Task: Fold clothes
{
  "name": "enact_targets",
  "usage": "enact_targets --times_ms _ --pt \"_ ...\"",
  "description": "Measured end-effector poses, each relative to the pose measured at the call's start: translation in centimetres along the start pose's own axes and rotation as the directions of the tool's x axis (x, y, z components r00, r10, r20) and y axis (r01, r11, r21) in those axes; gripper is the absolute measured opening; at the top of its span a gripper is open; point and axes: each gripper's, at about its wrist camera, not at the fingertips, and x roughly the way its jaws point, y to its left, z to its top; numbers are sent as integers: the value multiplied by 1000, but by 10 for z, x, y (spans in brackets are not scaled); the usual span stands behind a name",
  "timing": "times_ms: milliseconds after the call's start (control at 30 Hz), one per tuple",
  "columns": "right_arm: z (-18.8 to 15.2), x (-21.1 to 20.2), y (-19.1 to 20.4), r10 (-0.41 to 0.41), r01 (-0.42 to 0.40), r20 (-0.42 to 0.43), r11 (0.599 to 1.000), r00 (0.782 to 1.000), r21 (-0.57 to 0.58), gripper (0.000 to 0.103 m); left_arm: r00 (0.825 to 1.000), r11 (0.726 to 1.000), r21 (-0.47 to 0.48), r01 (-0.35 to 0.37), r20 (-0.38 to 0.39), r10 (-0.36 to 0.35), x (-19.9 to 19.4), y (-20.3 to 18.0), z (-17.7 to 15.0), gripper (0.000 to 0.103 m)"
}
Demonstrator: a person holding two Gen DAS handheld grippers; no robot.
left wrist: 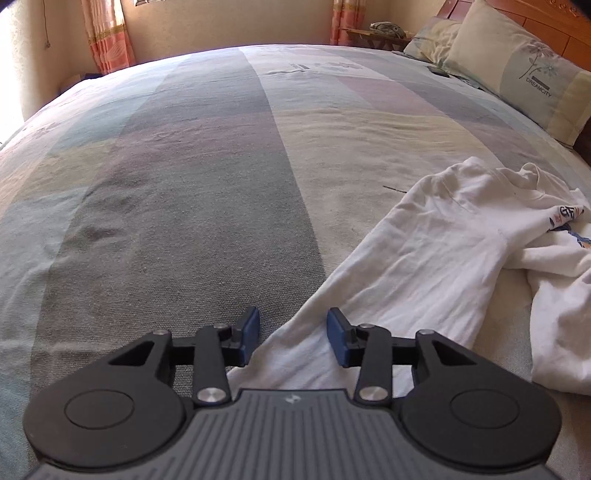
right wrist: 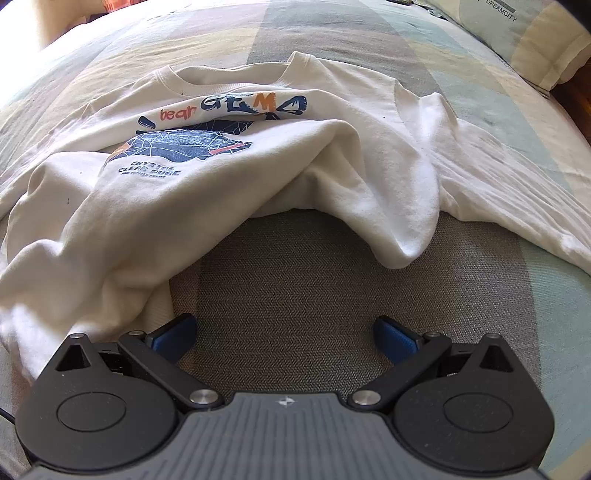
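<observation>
**Bedroom, daylight from far side**

Bed (left wrist: 192, 177) fills both views, cover in wide stripes: grey, pale blue, cream, mauve. Pillows (left wrist: 517, 70) ahead-right of the tool, one printed "DREAMCITY", against a wooden headboard (left wrist: 546, 22). Small wooden side table (left wrist: 376, 37) beyond the bed, something lumpy on top, can't tell what. Orange-pink curtains (left wrist: 107, 37) far ahead-left, second panel (left wrist: 343, 22) ahead-right. Beige wall (left wrist: 229, 22) between them. Strong sunlight at far left.
</observation>
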Motion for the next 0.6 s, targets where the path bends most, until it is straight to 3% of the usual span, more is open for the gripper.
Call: enact_targets --times_ms 67,133,233,600 --pt "0 0 0 0 0 3 1000 1000 4 103 1000 1000 6 24 -14 -24 -2 2 1 26" --pt "0 1 1 -1 1 7 1000 1000 8 103 1000 1000 12 23 -12 -23 -3 2 3 7" --pt "0 1 1 -2 1 10 1000 1000 13 103 1000 1000 14 -7 9 7 -4 3 10 1" --pt "2 2 0 -6 6 2 999 1000 31 103 994 995 46 -88 73 85 16 9 57 1"
